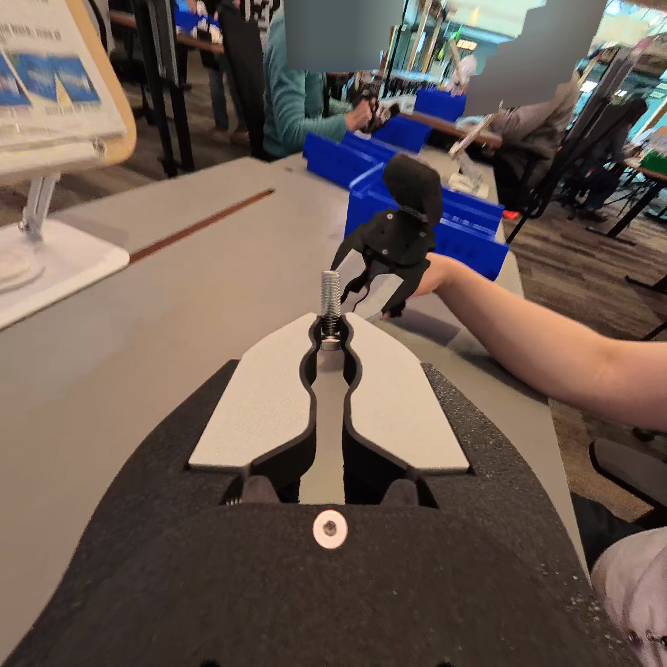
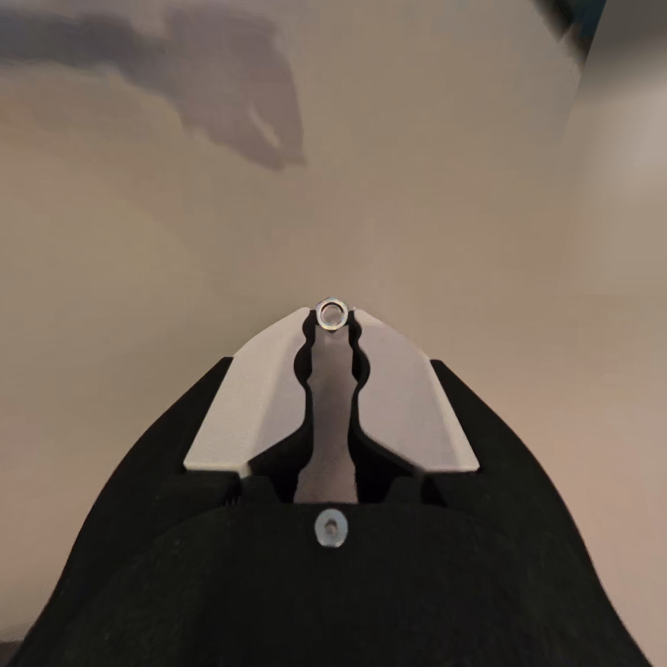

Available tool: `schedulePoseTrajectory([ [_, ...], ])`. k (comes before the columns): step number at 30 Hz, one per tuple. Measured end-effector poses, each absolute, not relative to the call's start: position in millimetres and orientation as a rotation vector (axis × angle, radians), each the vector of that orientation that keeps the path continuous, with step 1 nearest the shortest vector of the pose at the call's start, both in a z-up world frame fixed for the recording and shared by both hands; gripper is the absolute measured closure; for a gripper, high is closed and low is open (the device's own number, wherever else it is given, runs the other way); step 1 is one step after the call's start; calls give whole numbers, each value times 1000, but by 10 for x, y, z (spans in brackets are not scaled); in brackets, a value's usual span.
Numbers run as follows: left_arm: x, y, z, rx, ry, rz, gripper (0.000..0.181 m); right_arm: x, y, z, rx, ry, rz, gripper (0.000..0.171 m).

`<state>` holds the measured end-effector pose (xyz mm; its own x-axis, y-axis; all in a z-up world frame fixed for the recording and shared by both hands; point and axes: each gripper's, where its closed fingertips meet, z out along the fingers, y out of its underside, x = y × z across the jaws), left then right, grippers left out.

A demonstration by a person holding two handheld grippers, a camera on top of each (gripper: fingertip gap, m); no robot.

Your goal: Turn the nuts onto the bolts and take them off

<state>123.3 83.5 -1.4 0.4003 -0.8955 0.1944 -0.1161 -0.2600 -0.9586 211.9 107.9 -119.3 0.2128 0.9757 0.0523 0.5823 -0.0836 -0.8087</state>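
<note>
The left gripper (image 1: 330, 326) is standing nearly closed, its two pale fingers (image 1: 269, 389) pinching a silver bolt (image 1: 330, 294) at the tips; the bolt is standing upright, head down between the fingertips and threaded shank rising clear above them. Just beyond the bolt and slightly to the right of this gripper, the right gripper (image 1: 364, 301) is showing in the left wrist view, tips pointing down close to the grey table (image 1: 180, 306), a person's hand (image 1: 435, 274) and bare forearm behind it. In its own view, the right gripper (image 2: 332, 317) is likewise drawn in to a narrow gap, clamping a small silver hex nut (image 2: 332, 314) at the very tips, the nut's bore facing the camera. Under it the pale table surface (image 2: 433, 234) is appearing blurred. Farther out from the left gripper, blue bins (image 1: 465, 223) are sitting ahead and to the right, and a white stand (image 1: 43, 249) carrying a printed sheet is standing to the left.
</note>
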Motion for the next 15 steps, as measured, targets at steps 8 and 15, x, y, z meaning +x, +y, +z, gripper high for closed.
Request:
schedulePoseTrajectory([
  [8, 1367, 860, 675, -1404, 919, -1089, 172, 1741, 772, 716, -1437, -1493, 829, 154],
  [15, 1384, 641, 1037, -1294, 1010, -1115, 172, 1384, 545, 1395, -1334, -1740, 787, 154],
])
